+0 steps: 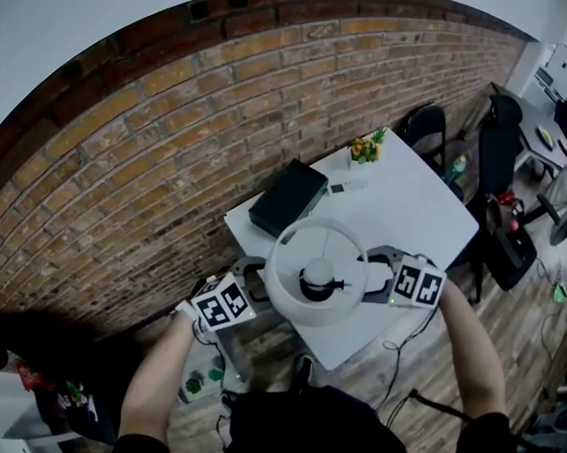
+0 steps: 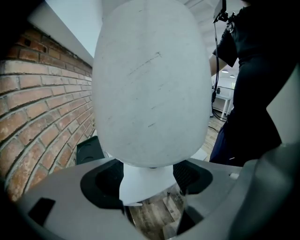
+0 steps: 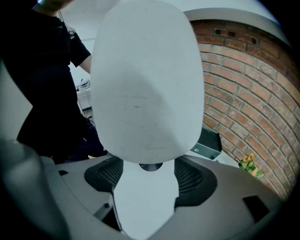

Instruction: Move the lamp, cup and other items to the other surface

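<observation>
Left gripper (image 2: 149, 187) and right gripper (image 3: 146, 197) each pinch lamp (image 1: 317, 243) stem between jaws, just under shade, from opposite sides. Probably light, top-heavy, smooth, fragile shade: grip stem.

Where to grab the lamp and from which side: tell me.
Grip the lamp by the narrow white base under the shade, coming in level from opposite sides. The shade is too wide and rounded for the jaws; the base fits between them, as the left gripper and right gripper show.

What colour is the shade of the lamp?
White and plain, with no pattern. The lamp shows best in the head view, seen from above.
</observation>
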A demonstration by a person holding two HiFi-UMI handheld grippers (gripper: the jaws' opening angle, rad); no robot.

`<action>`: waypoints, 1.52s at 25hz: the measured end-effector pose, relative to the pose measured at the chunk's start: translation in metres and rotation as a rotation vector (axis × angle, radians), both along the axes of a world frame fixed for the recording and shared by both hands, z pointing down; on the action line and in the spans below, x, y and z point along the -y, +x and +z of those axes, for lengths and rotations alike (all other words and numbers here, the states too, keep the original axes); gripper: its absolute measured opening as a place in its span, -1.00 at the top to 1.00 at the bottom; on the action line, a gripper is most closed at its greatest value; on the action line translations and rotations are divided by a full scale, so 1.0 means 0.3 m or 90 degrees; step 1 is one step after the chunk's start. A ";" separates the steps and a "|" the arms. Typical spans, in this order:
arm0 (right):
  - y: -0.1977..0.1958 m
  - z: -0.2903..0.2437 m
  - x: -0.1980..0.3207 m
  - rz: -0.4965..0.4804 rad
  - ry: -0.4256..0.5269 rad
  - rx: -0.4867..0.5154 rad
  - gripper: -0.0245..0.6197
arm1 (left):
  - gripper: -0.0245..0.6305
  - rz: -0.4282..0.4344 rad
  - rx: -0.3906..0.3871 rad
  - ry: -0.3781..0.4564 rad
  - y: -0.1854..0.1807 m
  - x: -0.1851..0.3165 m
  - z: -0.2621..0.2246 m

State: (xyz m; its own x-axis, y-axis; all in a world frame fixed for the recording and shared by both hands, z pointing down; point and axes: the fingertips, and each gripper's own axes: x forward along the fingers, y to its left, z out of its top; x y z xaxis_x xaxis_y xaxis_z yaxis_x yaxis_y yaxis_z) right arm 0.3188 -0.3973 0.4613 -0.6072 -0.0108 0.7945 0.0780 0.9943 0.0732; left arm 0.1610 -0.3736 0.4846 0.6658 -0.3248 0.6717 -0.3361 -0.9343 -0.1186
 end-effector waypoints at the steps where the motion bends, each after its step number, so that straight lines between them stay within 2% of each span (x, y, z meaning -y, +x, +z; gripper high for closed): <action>1: 0.023 0.010 0.021 0.004 -0.002 0.000 -0.15 | -0.06 0.003 -0.002 0.002 0.025 0.025 0.006; 8: 0.155 0.093 0.158 0.051 -0.028 0.002 -0.15 | -0.06 0.000 0.016 0.006 0.139 0.202 0.058; 15: 0.188 0.123 0.220 0.089 -0.046 0.033 -0.14 | -0.06 -0.006 0.003 0.006 0.174 0.279 0.057; 18: 0.197 0.127 0.227 0.082 -0.048 0.034 -0.14 | -0.06 -0.016 -0.021 -0.012 0.183 0.283 0.061; 22: 0.201 0.134 0.234 0.096 -0.053 0.050 -0.14 | -0.06 -0.059 -0.060 -0.024 0.183 0.303 0.061; 28: 0.228 0.163 0.224 0.110 -0.045 0.055 -0.16 | -0.06 -0.114 -0.089 -0.026 0.175 0.288 0.064; 34: 0.288 0.158 0.212 0.212 -0.055 0.111 -0.12 | -0.06 -0.143 -0.084 -0.033 0.120 0.194 0.092; 38: 0.292 0.150 0.137 0.232 -0.034 0.106 -0.09 | -0.06 -0.188 -0.106 -0.011 0.065 0.111 0.078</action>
State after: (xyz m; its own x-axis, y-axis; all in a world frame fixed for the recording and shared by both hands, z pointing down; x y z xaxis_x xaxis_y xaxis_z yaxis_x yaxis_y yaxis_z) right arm 0.4063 -0.4382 0.5063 -0.6922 -0.2105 0.6903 -0.2885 0.9575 0.0027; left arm 0.1805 -0.4069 0.5079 0.6461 -0.5087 0.5689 -0.6054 -0.7956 -0.0239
